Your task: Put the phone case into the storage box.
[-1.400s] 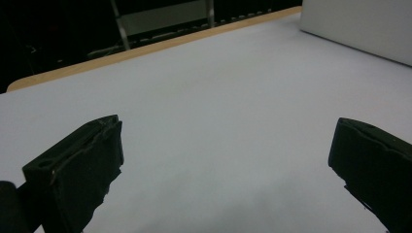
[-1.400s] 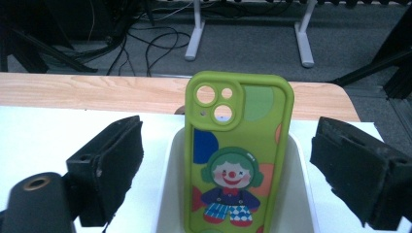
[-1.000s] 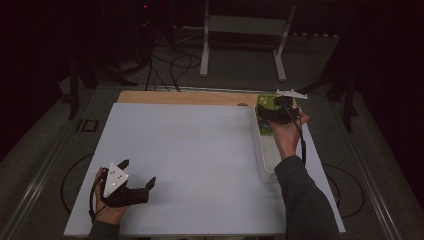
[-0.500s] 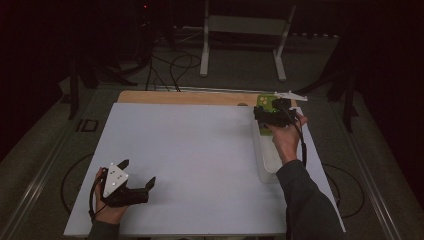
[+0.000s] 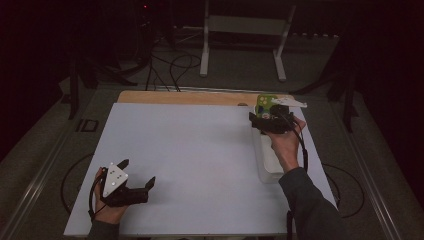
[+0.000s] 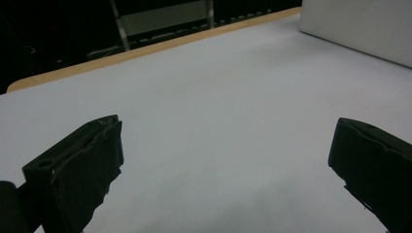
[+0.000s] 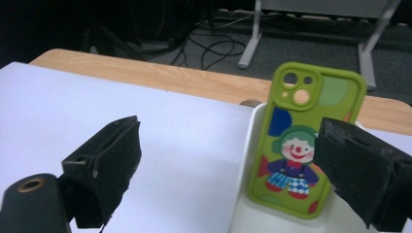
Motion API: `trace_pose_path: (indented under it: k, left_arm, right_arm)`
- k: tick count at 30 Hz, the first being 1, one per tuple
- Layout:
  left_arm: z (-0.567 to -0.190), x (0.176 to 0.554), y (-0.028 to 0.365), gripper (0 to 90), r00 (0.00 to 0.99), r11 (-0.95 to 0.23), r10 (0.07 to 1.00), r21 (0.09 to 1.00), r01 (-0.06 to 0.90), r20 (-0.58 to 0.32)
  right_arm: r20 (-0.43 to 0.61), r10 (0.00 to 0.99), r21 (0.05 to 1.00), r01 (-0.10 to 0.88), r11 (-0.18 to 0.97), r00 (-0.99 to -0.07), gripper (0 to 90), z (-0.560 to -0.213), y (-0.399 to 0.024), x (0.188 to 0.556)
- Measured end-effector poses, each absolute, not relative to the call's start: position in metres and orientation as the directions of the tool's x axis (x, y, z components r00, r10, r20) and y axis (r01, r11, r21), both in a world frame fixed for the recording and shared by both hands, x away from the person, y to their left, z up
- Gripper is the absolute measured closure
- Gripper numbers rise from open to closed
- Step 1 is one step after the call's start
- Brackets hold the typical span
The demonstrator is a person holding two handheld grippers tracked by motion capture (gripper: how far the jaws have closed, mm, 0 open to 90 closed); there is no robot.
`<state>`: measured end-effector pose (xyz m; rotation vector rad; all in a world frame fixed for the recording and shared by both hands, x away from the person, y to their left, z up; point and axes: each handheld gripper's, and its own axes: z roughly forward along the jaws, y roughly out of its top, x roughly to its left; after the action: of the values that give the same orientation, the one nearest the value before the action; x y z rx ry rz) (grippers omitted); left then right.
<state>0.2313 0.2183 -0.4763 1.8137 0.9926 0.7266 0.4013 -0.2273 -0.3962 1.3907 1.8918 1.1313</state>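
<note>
Phone case (image 7: 303, 141), green with a cartoon clown print, stands upright at the far end of the white tray (image 5: 267, 165), camera cut-outs at the top. I read the right hand-held gripper (image 7: 233, 170) as apart: one jaw stands beside the tray over the white counter (image 5: 200, 150), the other over the tray, overlapping the case's edge in the right gripper view; I cannot tell whether it touches. From the high view, this gripper hangs over the tray's far end. The left hand-held gripper (image 6: 226, 165) sits well apart from the tray, at the counter's near corner, jaws apart with nothing between them.
</note>
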Motion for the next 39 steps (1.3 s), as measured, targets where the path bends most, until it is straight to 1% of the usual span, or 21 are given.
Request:
trace_pose_path:
  k: [7,27,31,37,39]
  left_arm:
    - [-0.476,0.231,0.219,0.0,0.501,-0.254,0.863,0.912,0.322,0.063]
    - [-0.475,0.231,0.218,0.0,0.502,-0.257,0.862,0.912,0.321,0.066]
    - [-0.475,0.231,0.219,0.1,0.502,-0.254,0.862,0.912,0.321,0.063]
    - [-0.475,0.231,0.218,0.0,0.504,-0.254,0.861,0.913,0.32,0.063]
    - [-0.475,0.231,0.219,0.0,0.504,-0.249,0.862,0.914,0.322,0.058]
  right_arm:
    - [0.069,0.92,0.867,0.48,0.137,-0.386,9.3,-0.397,-0.22,0.385]
    - [0.14,0.856,0.894,0.436,0.107,-0.497,9.4,-0.4,-0.214,0.331]
    - [0.108,0.853,0.898,0.418,0.137,-0.51,9.4,-0.404,-0.211,0.321]
    - [0.118,0.832,0.904,0.406,0.136,-0.542,9.4,-0.411,-0.21,0.306]
    - [0.106,0.825,0.909,0.39,0.146,-0.555,9.4,-0.413,-0.209,0.3]
